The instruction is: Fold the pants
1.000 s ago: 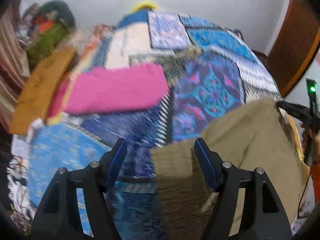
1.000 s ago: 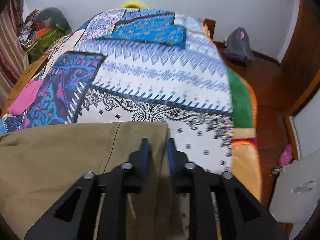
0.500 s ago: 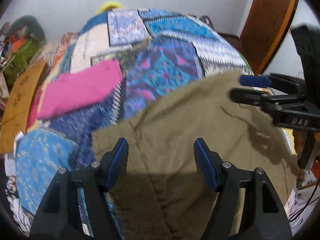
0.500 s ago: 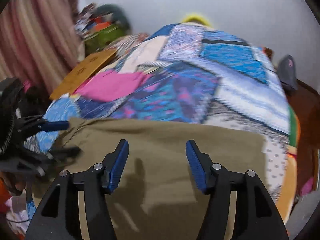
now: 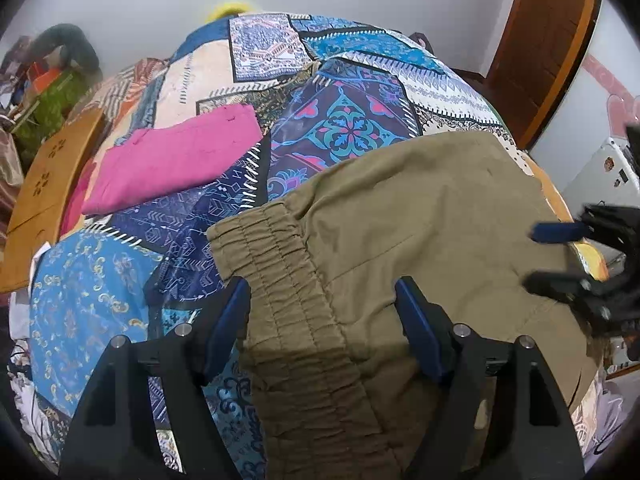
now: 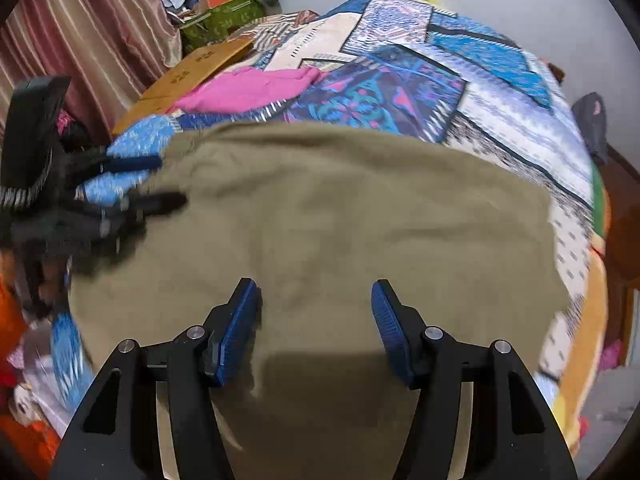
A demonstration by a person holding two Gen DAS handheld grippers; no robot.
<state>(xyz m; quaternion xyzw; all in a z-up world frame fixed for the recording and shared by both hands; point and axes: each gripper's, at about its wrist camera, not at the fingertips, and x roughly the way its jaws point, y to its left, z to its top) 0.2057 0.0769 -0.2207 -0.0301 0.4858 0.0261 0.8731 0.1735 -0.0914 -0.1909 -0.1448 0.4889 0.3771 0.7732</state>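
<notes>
Since a second ago the right tongs (image 6: 316, 300) have let go; both tongs now gape above the khaki pants (image 5: 420, 216). The pants lie across the bed (image 5: 348, 120), waistband (image 5: 280, 280) between the left tongs (image 5: 322, 300), long axis running toward the right tongs.

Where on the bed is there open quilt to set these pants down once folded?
Free: the patchwork quilt beyond the olive-khaki pants, right of the folded pink cloth, up toward the wall. Also the blue patch left of the elastic waistband. Crowded: the bed's left edge, with the tan cardboard sheet and green box.
</notes>
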